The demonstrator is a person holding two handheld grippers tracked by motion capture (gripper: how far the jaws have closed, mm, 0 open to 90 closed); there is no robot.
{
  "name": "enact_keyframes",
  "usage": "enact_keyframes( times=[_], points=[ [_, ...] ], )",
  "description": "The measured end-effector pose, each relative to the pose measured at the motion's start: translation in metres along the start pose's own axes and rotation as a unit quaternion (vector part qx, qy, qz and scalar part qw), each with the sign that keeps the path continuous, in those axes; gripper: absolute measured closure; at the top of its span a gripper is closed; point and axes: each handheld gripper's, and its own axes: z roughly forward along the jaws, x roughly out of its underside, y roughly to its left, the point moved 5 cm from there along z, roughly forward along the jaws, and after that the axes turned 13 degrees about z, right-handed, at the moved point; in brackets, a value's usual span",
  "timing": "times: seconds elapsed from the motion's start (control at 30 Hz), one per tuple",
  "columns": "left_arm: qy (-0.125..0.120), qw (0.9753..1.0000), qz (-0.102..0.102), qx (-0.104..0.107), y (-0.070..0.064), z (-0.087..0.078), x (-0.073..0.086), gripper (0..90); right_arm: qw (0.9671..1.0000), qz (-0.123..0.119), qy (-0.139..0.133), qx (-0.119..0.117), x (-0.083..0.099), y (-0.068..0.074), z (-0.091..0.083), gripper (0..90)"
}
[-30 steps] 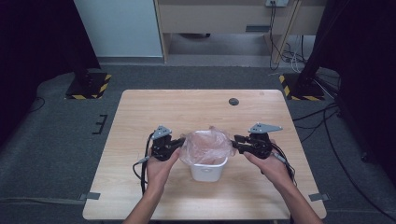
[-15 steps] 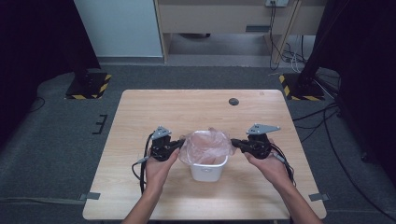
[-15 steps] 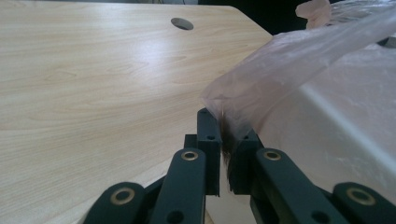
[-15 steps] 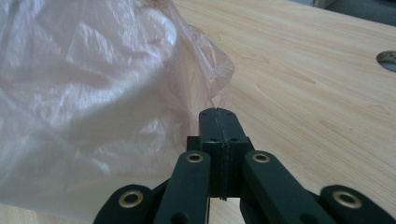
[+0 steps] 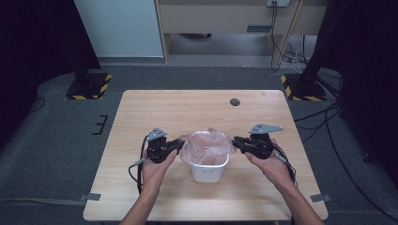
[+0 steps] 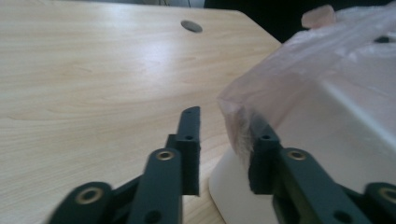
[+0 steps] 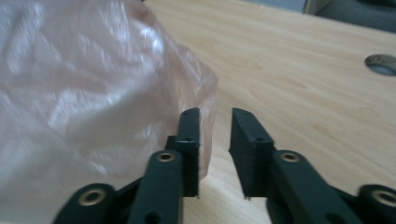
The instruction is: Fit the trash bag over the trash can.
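From the high view, a white bin [image 5: 210,165] is sitting near the table's [image 5: 141,112] front edge, a pink bag [image 5: 206,146] lining it, flanked by both tools to spread the film. In the left gripper view, the left hand-held gripper [image 6: 223,125] is standing spread at the bag's corner [image 6: 233,116]. In the right gripper view, the right hand-held gripper [image 7: 215,116] is gaping around the bag's edge [image 7: 208,107], not yet pinching.

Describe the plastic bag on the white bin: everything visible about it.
The plastic bag is thin, crinkled, translucent film with a pinkish tint, lining the small white bin near the table's front middle. Its mouth is spread open and folded over the rim, with loose film puffing up above it. In the left gripper view one jaw of the left claw touches the bag's edge; the right claw stands open at the edge of its loose film.
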Motion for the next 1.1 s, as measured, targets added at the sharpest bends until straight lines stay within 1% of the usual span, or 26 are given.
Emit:
enact_keyframes(
  times=[0.03,0.1,0.13,0.2,0.3,0.33,0.37,0.47,0.5,0.53,0.6,0.67,0.77,0.87,0.97,1.0,1.1],
  points=[
    [-0.007,1.0000,0.003,-0.001,0.001,-0.002,-0.001,67.4,1.0000,0.001,-0.005,0.001,-0.001,0.000,-0.001,67.5],
    [-0.014,0.9999,0.001,-0.002,0.001,-0.005,-0.003,63.3,0.9997,0.004,-0.022,0.004,-0.006,0.000,-0.004,62.3],
    [-0.017,0.9998,0.006,-0.005,0.002,-0.006,-0.004,61.8,0.9995,0.003,-0.030,0.005,-0.008,-0.001,-0.005,61.2],
    [-0.018,0.9998,0.008,-0.011,0.003,-0.007,-0.004,57.6,0.9993,0.006,-0.036,0.005,-0.011,0.000,-0.007,60.7],
    [-0.026,0.9996,0.009,-0.010,0.005,-0.009,-0.005,47.0,0.9992,0.004,-0.039,0.002,-0.013,0.001,-0.009,65.7],
    [-0.030,0.9994,0.015,-0.010,0.005,-0.009,-0.006,44.6,0.9992,0.004,-0.039,0.002,-0.012,0.002,-0.009,67.4],
    [-0.032,0.9993,0.016,-0.010,0.005,-0.009,-0.007,42.4,0.9993,0.001,-0.036,0.000,-0.012,0.003,-0.010,70.0],
    [-0.042,0.9990,0.014,-0.005,0.006,-0.009,-0.010,35.5,0.9995,-0.005,-0.032,-0.005,-0.010,0.007,-0.009,71.9],
    [-0.039,0.9990,0.019,-0.009,0.005,-0.009,-0.010,35.1,0.9995,-0.007,-0.030,-0.006,-0.010,0.008,-0.009,71.8],
    [-0.036,0.9990,0.025,-0.012,0.004,-0.010,-0.010,35.1,0.9995,-0.010,-0.031,-0.005,-0.010,0.009,-0.008,71.6],
    [-0.031,0.9989,0.031,-0.018,0.002,-0.012,-0.011,35.3,0.9994,-0.008,-0.032,-0.005,-0.010,0.010,-0.010,70.9],
    [-0.032,0.9984,0.040,-0.025,0.001,-0.018,-0.012,36.4,0.9993,-0.007,-0.037,0.000,-0.012,0.009,-0.012,70.3],
    [-0.037,0.9973,0.053,-0.036,-0.001,-0.028,-0.014,40.2,0.9988,-0.005,-0.049,0.006,-0.016,0.007,-0.018,68.1],
    [-0.037,0.9966,0.060,-0.043,-0.005,-0.038,-0.016,45.3,0.9981,-0.001,-0.062,0.008,-0.021,0.006,-0.024,66.1],
    [-0.035,0.9961,0.064,-0.049,-0.009,-0.049,-0.017,52.7,0.9973,-0.001,-0.073,0.007,-0.027,0.010,-0.030,65.2],
    [-0.036,0.9961,0.066,-0.047,-0.012,-0.054,-0.017,54.8,0.9972,-0.002,-0.075,0.005,-0.029,0.013,-0.031,64.7],
    [-0.046,0.9963,0.058,-0.044,-0.017,-0.063,-0.020,57.2,0.9968,-0.009,-0.079,-0.002,-0.036,0.023,-0.033,62.2]
  ],
)
